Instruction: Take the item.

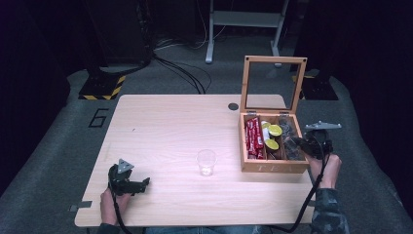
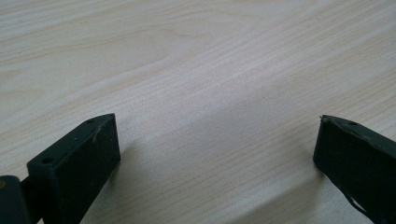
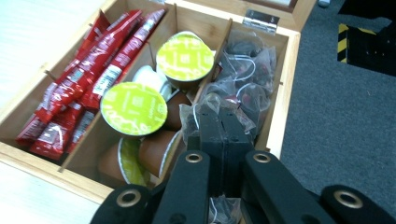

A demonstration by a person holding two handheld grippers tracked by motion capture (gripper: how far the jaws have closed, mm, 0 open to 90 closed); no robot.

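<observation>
Tea bags (image 3: 247, 70) in clear sachets fill the right-hand compartment of the wooden tea box (image 1: 272, 167), which stands at the right edge of the table (image 1: 165, 122) with its glass lid (image 1: 272, 84) propped upright at the back. The right gripper (image 3: 223, 122) reaches into that compartment from the near right side; its jaws are pressed together and pinch one sachet (image 3: 198, 114), whose thin film bunches up around the jaw tips. In the high view the right gripper (image 1: 298, 145) sits over the box's near right corner, the hand (image 1: 325, 170) behind it just off the table edge. The middle compartment holds brown capsules with lime-green lids (image 3: 134, 109), and the left compartment holds red sachets (image 3: 86, 77) lying lengthwise. A clear plastic cup (image 1: 206, 162) stands upright near the middle of the table, left of the box and apart from it. The left gripper (image 1: 139, 186) rests near the table's front left corner, well away from the cup; in the left gripper view its jaws stand wide apart over bare wood with nothing between them.
</observation>
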